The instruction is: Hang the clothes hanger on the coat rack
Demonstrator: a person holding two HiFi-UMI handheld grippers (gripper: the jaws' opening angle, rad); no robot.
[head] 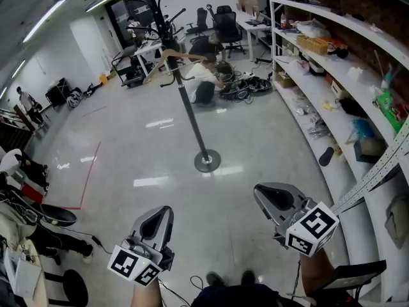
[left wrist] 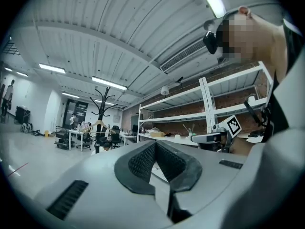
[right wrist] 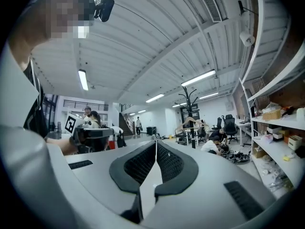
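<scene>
Facing open floor (head: 255, 139) beside shelves (head: 317, 101), left gripper (head: 161, 217) and right gripper (head: 267, 196) are closed, empty; coat rack (head: 192, 117) ahead.

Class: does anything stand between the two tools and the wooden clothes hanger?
Nothing visible does: only glossy grey floor lies between the left tool, the right tool and the black coat rack, where the wooden clothes hanger hangs.

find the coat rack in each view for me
head view: coat rack stands upper centre, pole on a round base.
left gripper view: coat rack left of centre, far off.
right gripper view: coat rack right of centre, far off.
shared landmark: white shelving, to its right everywhere.
</scene>
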